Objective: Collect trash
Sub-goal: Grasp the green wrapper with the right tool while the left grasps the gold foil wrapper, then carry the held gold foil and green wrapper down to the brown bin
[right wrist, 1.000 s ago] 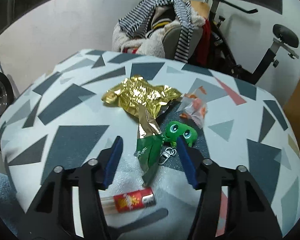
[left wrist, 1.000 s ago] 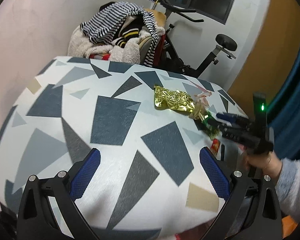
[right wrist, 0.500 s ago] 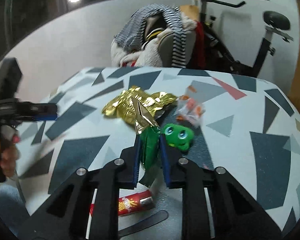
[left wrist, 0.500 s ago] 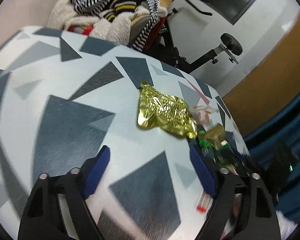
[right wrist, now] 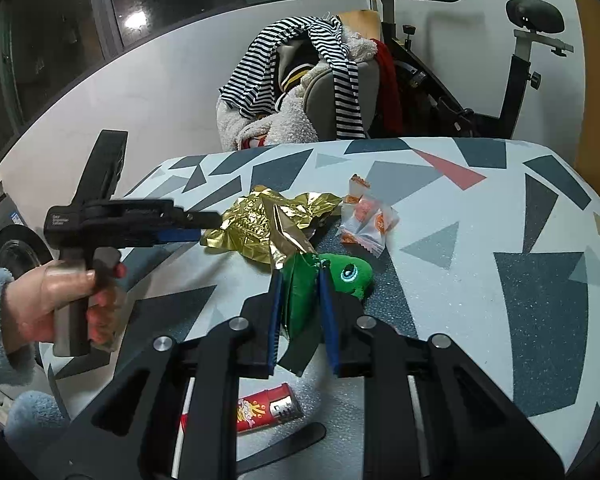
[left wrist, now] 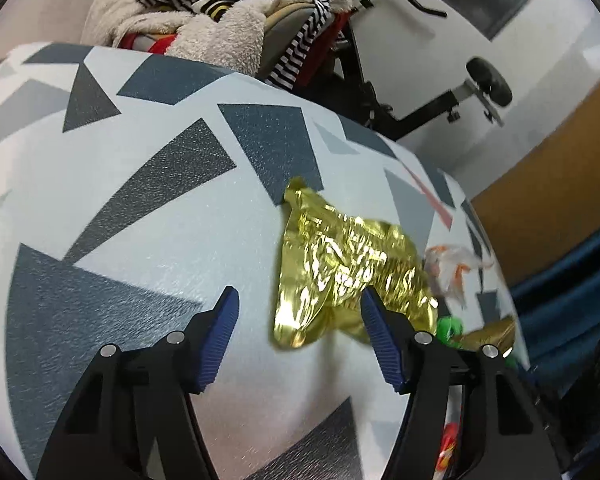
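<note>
A crumpled gold foil wrapper [left wrist: 340, 264] lies on the patterned table [left wrist: 140, 240]. My left gripper [left wrist: 298, 294] reaches over its near corner. The jaws are closing, the corner is between them, and the pads are not pressing on it. In the right wrist view the gold foil wrapper [right wrist: 256, 220] lies just beyond my left gripper [right wrist: 198, 226], which a hand [right wrist: 60, 292] holds. My right gripper [right wrist: 300, 276] is shut on a green wrapper [right wrist: 300, 308] with a gold inner flap, raised a little off the table [right wrist: 500, 220]. A clear orange-printed wrapper [right wrist: 366, 220] lies behind it.
A green plush keychain toy [right wrist: 348, 276] sits right beside the right fingers. A red tube [right wrist: 264, 408] and a black strip lie near the front edge. Behind the table are a chair piled with clothes [right wrist: 300, 80] and an exercise bike [right wrist: 520, 40].
My left gripper swept across the table to the gold wrapper and its jaws narrowed. My right gripper closed on the green wrapper, which now stands up between its fingers.
</note>
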